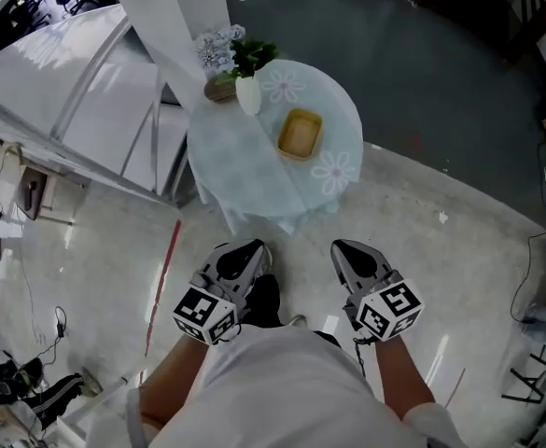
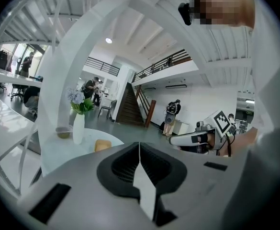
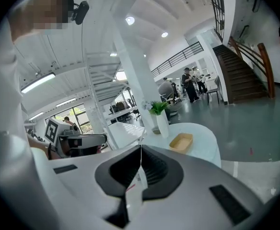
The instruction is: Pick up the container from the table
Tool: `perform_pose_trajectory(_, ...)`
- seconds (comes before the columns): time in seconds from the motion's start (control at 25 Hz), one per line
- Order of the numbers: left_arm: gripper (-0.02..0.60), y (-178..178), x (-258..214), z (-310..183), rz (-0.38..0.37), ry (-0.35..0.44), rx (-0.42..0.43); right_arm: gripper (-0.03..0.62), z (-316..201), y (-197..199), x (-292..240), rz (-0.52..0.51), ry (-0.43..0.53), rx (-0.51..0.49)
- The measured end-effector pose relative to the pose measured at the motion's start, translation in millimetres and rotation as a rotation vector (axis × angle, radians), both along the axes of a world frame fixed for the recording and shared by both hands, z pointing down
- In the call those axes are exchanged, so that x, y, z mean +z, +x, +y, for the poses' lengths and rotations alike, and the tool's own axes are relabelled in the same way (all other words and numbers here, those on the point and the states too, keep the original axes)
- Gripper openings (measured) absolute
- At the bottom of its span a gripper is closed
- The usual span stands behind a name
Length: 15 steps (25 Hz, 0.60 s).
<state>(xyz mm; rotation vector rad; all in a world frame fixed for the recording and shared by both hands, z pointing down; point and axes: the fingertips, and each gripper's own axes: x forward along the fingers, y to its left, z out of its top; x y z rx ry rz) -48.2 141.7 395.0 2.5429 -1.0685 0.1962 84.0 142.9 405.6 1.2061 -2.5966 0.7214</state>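
A shallow tan container [image 1: 300,133] lies empty on the round table [image 1: 333,124] with a pale flowered cloth, up ahead of me. It also shows in the right gripper view as the container [image 3: 181,141], and small in the left gripper view as the container [image 2: 102,145]. My left gripper [image 1: 250,247] and right gripper [image 1: 344,247] hang side by side over the floor, short of the table's near edge. Both have their jaws pressed together with nothing between them.
A white vase [image 1: 248,93] with green leaves and a small bowl [image 1: 220,89] stand at the table's far left. A white slanted column [image 1: 175,26] and white stairs [image 1: 77,91] rise to the left. Cables [image 1: 545,250] lie on the floor at right.
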Motion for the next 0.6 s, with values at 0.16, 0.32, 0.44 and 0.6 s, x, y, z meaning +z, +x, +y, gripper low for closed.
perform_pose_trajectory(0.16, 0.026, -13.4, 3.6, -37.4, 0.008, -0.014, 0.016, 0.021, -34.7, -13.4, 3.6, 0.015, -0.019, 0.011)
perform_pose_trajectory(0.32, 0.026, -24.1, 4.8, -70.9, 0.015, -0.017, 0.039, 0.021, -66.4, -24.9, 4.7, 0.026, -0.032, 0.031)
perform_pose_trajectory(0.44, 0.026, -31.3, 1.4, -91.8, 0.022, -0.011, 0.056, 0.021, -87.3, -35.6, 1.1, 0.034, -0.032, 0.041)
perform_pose_trajectory(0.6, 0.026, -40.8, 0.7, -115.8, 0.029, -0.012, 0.07, 0.021, -113.1, -47.9, -1.6, 0.041, -0.033, 0.054)
